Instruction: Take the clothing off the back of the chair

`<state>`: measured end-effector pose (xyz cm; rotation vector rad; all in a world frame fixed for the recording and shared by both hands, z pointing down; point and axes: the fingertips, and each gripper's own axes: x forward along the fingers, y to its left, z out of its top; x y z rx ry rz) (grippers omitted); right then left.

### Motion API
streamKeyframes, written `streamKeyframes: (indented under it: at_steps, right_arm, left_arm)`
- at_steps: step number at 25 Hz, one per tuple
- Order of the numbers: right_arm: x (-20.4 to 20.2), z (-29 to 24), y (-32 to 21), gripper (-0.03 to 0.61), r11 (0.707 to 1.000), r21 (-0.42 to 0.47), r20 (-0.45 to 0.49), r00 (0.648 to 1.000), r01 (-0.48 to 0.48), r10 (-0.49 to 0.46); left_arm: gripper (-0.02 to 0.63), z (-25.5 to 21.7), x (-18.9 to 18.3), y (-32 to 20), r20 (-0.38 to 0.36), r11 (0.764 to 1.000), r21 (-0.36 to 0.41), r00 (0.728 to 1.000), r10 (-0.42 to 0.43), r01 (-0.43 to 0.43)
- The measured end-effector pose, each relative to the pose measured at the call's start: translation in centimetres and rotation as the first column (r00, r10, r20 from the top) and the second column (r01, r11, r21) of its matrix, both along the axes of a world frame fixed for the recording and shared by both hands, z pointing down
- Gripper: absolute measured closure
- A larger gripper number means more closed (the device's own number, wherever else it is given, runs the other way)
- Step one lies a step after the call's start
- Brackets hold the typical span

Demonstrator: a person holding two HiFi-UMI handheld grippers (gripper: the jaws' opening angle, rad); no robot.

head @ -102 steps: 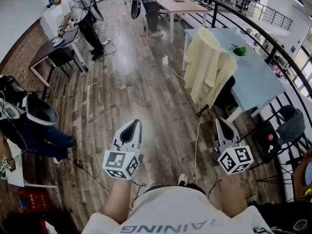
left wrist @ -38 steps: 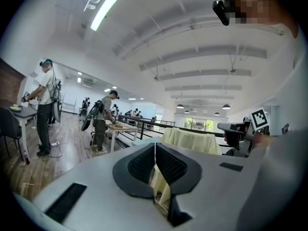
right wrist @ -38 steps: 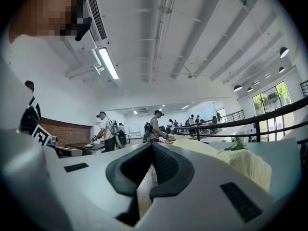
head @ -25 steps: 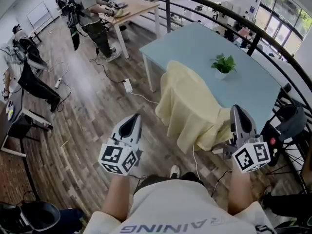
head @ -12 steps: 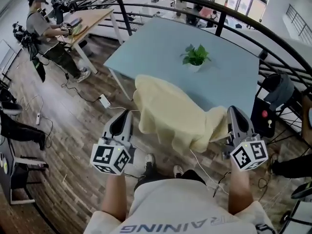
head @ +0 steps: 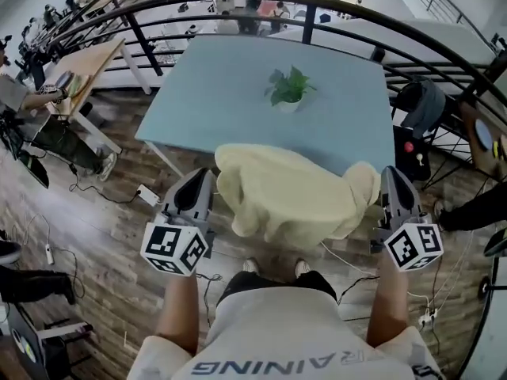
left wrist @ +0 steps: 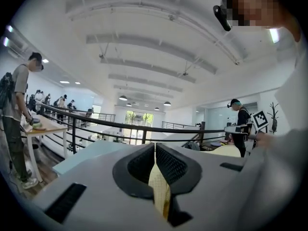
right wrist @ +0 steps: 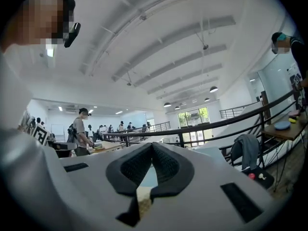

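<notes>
Between 2 handheld grippers at the centre of the head view, pale yellow clothing (head: 293,192) hangs spread wide, just above the person's feet. What lies under the cloth is hidden. At 9 o'clock of the cloth, the left gripper (head: 200,182) is clenched on its edge. The left gripper view shows a yellow fold of it (left wrist: 160,189) pinched between the closed jaws. At 3 o'clock, the right gripper (head: 394,176) is likewise clamped on a small yellow tuck (right wrist: 143,196). At 12 o'clock stands a light blue table (head: 230,77), its near edge overlapped by the cloth. On it sits 1 white pot (head: 287,106) holding a green leafy plant (head: 290,84).
</notes>
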<state>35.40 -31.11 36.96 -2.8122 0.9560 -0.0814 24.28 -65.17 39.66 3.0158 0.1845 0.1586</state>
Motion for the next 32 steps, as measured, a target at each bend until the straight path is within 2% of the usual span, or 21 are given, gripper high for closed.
streamKeyframes:
  at_steps: [5, 8, 10, 11, 12, 13, 14, 17, 18, 20, 23, 25, 27, 28, 30, 32]
  right_arm:
    - [1.6, 0.9, 0.4, 0.555, 0.987, -0.13, 0.107, 0.991, 0.094, -0.08]
    - [4.3, 2.0, 0.8, 0.555, 0.961, -0.202, 0.186, 0.971, 0.19, -0.153]
    - [6.6, 3.1, 0.8, 0.547, 0.935, -0.24, 0.253, 0.946, 0.263, -0.201]
    - [7.9, 3.8, 0.7, 0.511, 0.919, -0.251, 0.297, 0.928, 0.304, -0.226]
    - [9.0, 4.7, 0.3, 0.474, 0.899, -0.252, 0.354, 0.899, 0.359, -0.259]
    - [9.9, 5.7, -0.2, 0.436, 0.87, -0.24, 0.424, 0.853, 0.431, -0.305]
    - [10.4, 6.8, -0.8, 0.409, 0.832, -0.21, 0.504, 0.786, 0.514, -0.358]
    - [10.6, 10.2, -2.3, 0.332, 0.699, -0.034, 0.713, 0.508, 0.714, -0.484]
    - [10.7, 11.1, -2.7, 0.318, 0.666, 0.03, 0.749, 0.425, 0.745, -0.509]
    - [10.7, 12.5, -3.5, 0.314, 0.604, 0.143, 0.784, 0.283, 0.784, -0.552]
    - [9.9, 14.4, -3.6, 0.305, 0.527, 0.269, 0.813, 0.104, 0.806, -0.573]
    - [9.3, 15.3, -3.4, 0.305, 0.49, 0.333, 0.814, 0.017, 0.805, -0.581]
    - [8.4, 15.4, -3.5, 0.305, 0.454, 0.401, 0.791, -0.051, 0.795, -0.61]
    - [7.9, 15.2, -3.7, 0.307, 0.436, 0.433, 0.773, -0.077, 0.789, -0.629]
    - [7.1, 14.8, -4.0, 0.334, 0.409, 0.476, 0.743, -0.107, 0.779, -0.66]
    - [6.9, 14.6, -4.1, 0.387, 0.403, 0.483, 0.732, -0.107, 0.777, -0.672]
  left_arm:
    - [0.574, 1.6, 1.7, -1.2, 0.09, 0.994, -0.026, 0.99, 0.109, -0.108]
    - [0.574, 3.2, 3.3, -1.5, 0.183, 0.986, -0.031, 0.969, 0.168, -0.165]
    - [0.567, 3.8, 4.2, -1.5, 0.215, 0.977, -0.079, 0.953, 0.211, -0.199]
    - [0.531, 3.9, 4.7, -1.5, 0.221, 0.969, -0.118, 0.946, 0.238, -0.216]
    - [0.457, 4.0, 5.2, -1.5, 0.224, 0.959, -0.158, 0.938, 0.267, -0.235]
    - [0.412, 4.1, 5.6, -1.5, 0.228, 0.947, -0.194, 0.927, 0.297, -0.255]
    - [0.378, 4.3, 6.1, -1.4, 0.238, 0.935, -0.22, 0.914, 0.328, -0.278]
    - [0.31, 5.4, 7.0, -0.7, 0.301, 0.893, -0.271, 0.849, 0.434, -0.36]
    - [0.299, 5.9, 7.3, -0.4, 0.323, 0.874, -0.294, 0.82, 0.472, -0.388]
    - [0.291, 6.7, 7.8, 0.3, 0.337, 0.826, -0.375, 0.768, 0.545, -0.421]
    - [0.29, 7.0, 8.8, 0.8, 0.316, 0.753, -0.513, 0.724, 0.613, -0.413]
    - [0.29, 7.2, 9.0, 1.5, 0.327, 0.721, -0.547, 0.684, 0.652, -0.425]
    - [0.291, 7.3, 8.9, 2.0, 0.345, 0.705, -0.561, 0.651, 0.676, -0.435]
    - [0.292, 7.3, 8.8, 2.1, 0.347, 0.7, -0.567, 0.645, 0.68, -0.433]
    - [0.306, 7.0, 8.7, 2.1, 0.34, 0.699, -0.568, 0.65, 0.68, -0.434]
    - [0.38, 6.4, 8.7, 2.3, 0.328, 0.715, -0.538, 0.671, 0.665, -0.446]
